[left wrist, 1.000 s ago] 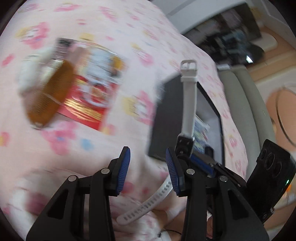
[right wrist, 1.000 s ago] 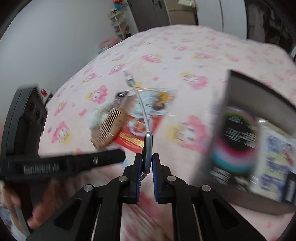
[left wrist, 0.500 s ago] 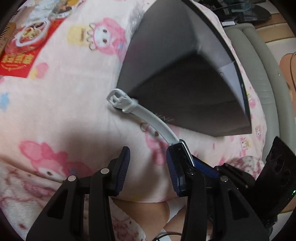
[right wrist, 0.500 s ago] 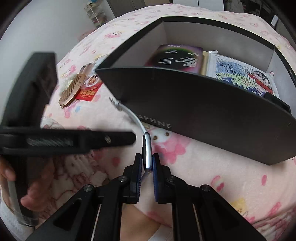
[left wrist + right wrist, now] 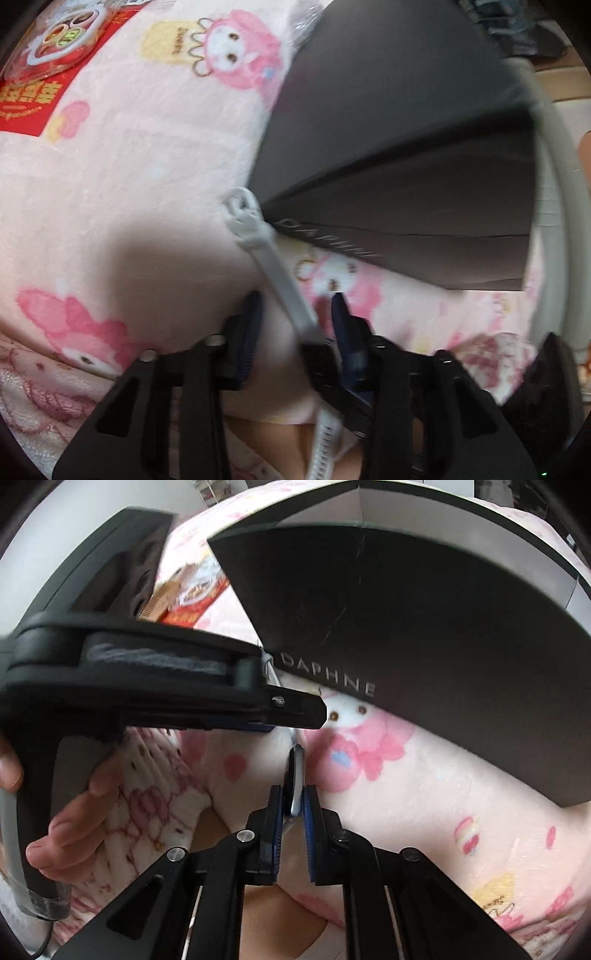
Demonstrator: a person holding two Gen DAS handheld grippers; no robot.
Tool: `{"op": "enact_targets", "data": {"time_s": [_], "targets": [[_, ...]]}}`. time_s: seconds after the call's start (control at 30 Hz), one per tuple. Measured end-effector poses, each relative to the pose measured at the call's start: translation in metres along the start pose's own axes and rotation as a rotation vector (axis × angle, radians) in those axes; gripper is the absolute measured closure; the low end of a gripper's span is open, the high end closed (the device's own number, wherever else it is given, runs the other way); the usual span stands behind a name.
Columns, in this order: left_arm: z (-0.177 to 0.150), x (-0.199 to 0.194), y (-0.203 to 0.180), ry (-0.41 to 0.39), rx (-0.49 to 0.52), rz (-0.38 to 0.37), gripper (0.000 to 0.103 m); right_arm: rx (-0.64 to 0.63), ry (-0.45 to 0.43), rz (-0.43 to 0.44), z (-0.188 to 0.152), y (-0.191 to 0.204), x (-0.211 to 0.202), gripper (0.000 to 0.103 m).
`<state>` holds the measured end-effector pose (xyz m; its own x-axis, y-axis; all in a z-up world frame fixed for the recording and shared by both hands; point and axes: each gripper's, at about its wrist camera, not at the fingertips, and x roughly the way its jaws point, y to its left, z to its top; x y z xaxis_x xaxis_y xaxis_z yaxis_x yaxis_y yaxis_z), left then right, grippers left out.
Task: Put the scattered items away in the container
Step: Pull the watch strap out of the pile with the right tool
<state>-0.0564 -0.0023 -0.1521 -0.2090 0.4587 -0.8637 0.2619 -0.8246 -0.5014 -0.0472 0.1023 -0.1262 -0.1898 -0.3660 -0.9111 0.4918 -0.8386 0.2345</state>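
My right gripper (image 5: 291, 805) is shut on the case of a white-strapped watch (image 5: 294, 779), low beside the dark box marked DAPHNE (image 5: 424, 627). In the left wrist view the watch's strap (image 5: 273, 266) runs between my open left gripper's (image 5: 295, 325) fingers, its buckle end touching the box's (image 5: 406, 147) lower corner. The left gripper crosses the right wrist view (image 5: 147, 679), hiding most of the strap. The box's inside is hidden from both views.
A red packet (image 5: 33, 85) lies on the pink cartoon-print blanket (image 5: 129, 166) at far left. A brown comb (image 5: 162, 598) and the red packet (image 5: 192, 609) show behind the left gripper. A grey padded edge (image 5: 557, 184) runs right of the box.
Both grippers dropped from above the bed down to the box's near side, carrying the watch. The strap now lies between the left fingers, and the box interior went out of sight.
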Motion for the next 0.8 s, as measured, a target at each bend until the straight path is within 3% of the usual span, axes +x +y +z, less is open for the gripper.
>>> {"op": "enact_targets", "data": {"time_s": [0.17, 0.33, 0.43, 0.6, 0.73, 0.8], "targets": [[-0.006, -0.001, -0.010, -0.021, 0.053, 0.053, 0.076, 0.178, 0.024, 0.101, -0.004, -0.021, -0.016, 0.094], [-0.007, -0.004, -0.014, -0.038, 0.059, 0.022, 0.082, 0.262, 0.125, 0.147, -0.017, -0.028, 0.001, 0.089], [-0.008, -0.009, -0.014, -0.056, 0.055, -0.009, 0.083, 0.397, 0.127, 0.174, -0.024, -0.041, 0.013, 0.089], [-0.013, -0.012, -0.015, -0.067, 0.054, -0.011, 0.083, 0.367, 0.016, 0.029, -0.013, -0.043, -0.009, 0.096], [-0.005, -0.007, -0.004, -0.077, 0.054, -0.033, 0.083, 0.332, -0.111, -0.171, 0.000, -0.048, -0.035, 0.097], [-0.006, -0.011, -0.004, -0.095, 0.059, -0.058, 0.084, 0.349, -0.130, -0.162, 0.003, -0.053, -0.043, 0.097]]}}
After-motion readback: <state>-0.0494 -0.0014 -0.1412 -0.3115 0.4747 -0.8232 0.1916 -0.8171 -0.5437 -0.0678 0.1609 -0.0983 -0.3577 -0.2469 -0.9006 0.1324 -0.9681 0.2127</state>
